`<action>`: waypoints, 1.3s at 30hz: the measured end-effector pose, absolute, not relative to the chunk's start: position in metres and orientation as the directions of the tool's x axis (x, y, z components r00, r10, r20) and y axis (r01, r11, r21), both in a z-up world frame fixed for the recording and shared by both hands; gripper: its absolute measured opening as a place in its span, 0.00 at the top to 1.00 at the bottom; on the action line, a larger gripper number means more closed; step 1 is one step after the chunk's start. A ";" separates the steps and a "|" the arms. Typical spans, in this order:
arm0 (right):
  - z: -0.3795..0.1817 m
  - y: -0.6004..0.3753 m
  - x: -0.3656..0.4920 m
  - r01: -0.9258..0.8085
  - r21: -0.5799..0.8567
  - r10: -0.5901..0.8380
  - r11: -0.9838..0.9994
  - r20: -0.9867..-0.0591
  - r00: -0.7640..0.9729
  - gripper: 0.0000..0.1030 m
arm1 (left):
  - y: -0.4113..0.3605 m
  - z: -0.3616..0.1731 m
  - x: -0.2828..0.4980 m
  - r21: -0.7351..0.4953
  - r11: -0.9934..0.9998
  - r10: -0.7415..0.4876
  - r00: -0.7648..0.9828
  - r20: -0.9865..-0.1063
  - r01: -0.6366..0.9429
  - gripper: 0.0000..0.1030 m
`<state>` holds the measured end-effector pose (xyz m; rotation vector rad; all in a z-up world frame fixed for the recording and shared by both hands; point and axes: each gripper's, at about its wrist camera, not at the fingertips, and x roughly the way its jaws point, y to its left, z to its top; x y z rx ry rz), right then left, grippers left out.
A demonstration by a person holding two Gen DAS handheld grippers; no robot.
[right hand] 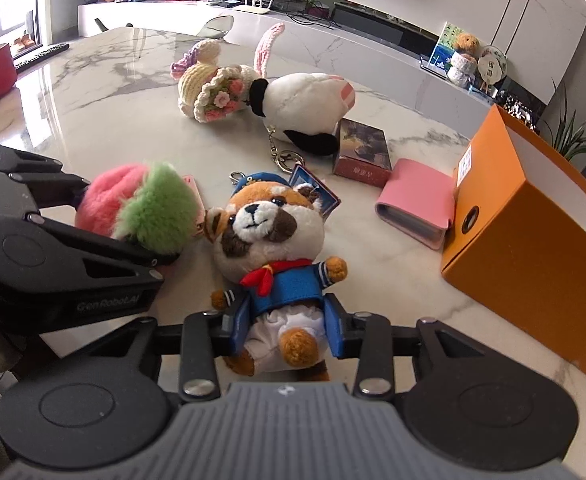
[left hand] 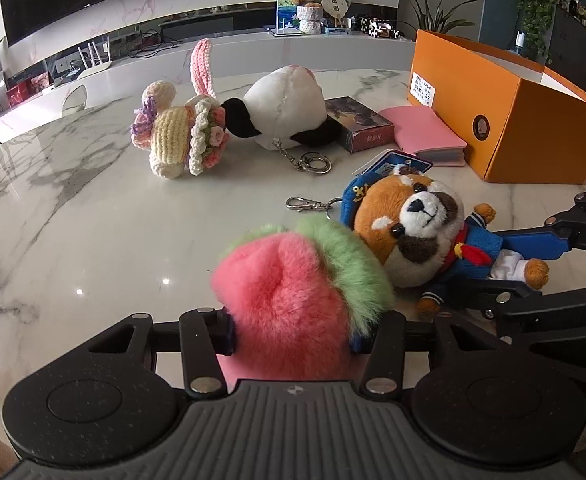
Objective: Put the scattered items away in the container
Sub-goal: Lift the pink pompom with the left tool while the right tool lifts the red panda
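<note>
Both grippers pinch: left gripper [left hand: 291,330] on the pompom [left hand: 293,280], right gripper [right hand: 285,330] on the panda [right hand: 271,248] across its waist; box [right hand: 533,240] lies forward-right, nearer the right.

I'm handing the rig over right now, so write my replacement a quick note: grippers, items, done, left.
Left gripper: shut on the pink-green pompom.
Right gripper: shut on the red panda plush, at its waist.
Both toys are low over the marble table.
Orange box: nothing seen inside yet.
Left: both held toys, crochet doll, panda plush, card box, pink wallet.
</note>
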<state>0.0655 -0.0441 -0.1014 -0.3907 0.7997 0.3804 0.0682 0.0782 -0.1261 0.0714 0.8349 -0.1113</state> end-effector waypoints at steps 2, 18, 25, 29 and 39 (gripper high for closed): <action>-0.101 -0.047 0.061 -0.464 -0.192 0.175 0.865 -0.751 0.637 0.59 | 0.078 -0.126 0.067 0.023 0.992 -0.067 0.667 -0.742 0.125 0.46; -0.114 -0.057 0.050 -0.423 -0.196 0.184 0.885 -0.687 0.703 0.57 | 0.074 -0.128 0.054 0.048 0.987 -0.069 0.686 -0.724 0.151 0.49; -0.108 -0.064 0.044 -0.394 -0.168 0.181 0.904 -0.685 0.706 0.61 | 0.068 -0.122 0.044 0.052 0.981 -0.098 0.708 -0.699 0.187 0.50; -0.102 -0.074 0.041 -0.359 -0.132 0.177 0.924 -0.685 0.706 0.61 | 0.067 -0.118 0.038 0.040 0.981 -0.111 0.717 -0.689 0.191 0.50; -0.083 -0.098 0.032 -0.277 -0.005 0.201 0.961 -0.678 0.707 0.61 | 0.064 -0.102 0.028 -0.017 0.982 -0.150 0.724 -0.674 0.187 0.50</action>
